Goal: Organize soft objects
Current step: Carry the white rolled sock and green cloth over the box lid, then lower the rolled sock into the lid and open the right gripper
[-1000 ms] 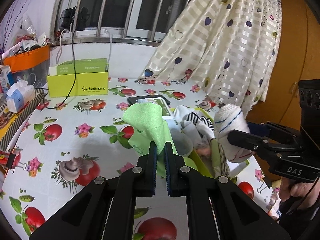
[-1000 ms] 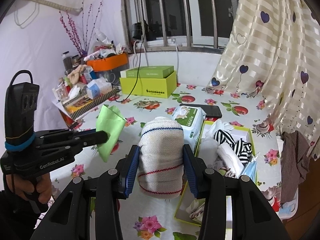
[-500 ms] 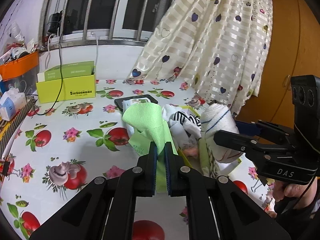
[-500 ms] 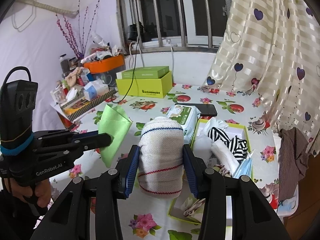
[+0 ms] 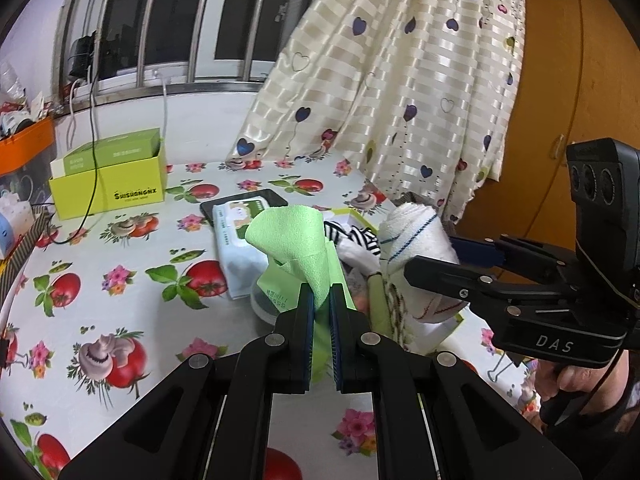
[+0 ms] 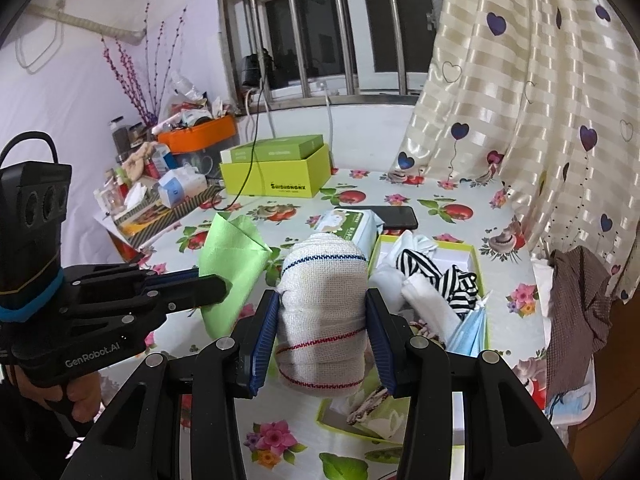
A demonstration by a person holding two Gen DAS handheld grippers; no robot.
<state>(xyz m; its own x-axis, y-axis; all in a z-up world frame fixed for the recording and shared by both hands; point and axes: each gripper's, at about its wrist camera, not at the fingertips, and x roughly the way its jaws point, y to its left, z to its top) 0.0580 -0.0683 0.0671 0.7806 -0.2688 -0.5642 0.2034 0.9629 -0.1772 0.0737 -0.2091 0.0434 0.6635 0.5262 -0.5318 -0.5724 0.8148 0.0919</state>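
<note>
My left gripper [image 5: 319,300] is shut on a light green cloth [image 5: 292,240] and holds it above the table; the cloth also shows in the right wrist view [image 6: 230,256]. My right gripper [image 6: 322,312] is shut on a rolled white towel with blue and red stripes [image 6: 324,304], held above the near end of a green-rimmed box [image 6: 468,246]. The box holds striped black-and-white fabric [image 6: 444,276], white cloths and a blue mask. The towel roll also shows in the left wrist view [image 5: 416,240], right of the green cloth.
A wet-wipes pack [image 5: 236,240] and a black phone [image 6: 394,216] lie beside the box. A yellow-green carton [image 5: 108,184] with a cable stands at the back. Clutter and an orange bin [image 6: 196,140] line the left edge. A curtain [image 6: 520,100] hangs at the right.
Both grippers have kept their hold. The left wrist view has turned further right, toward the box and the curtain. The right gripper with the towel has shifted slightly over the box.
</note>
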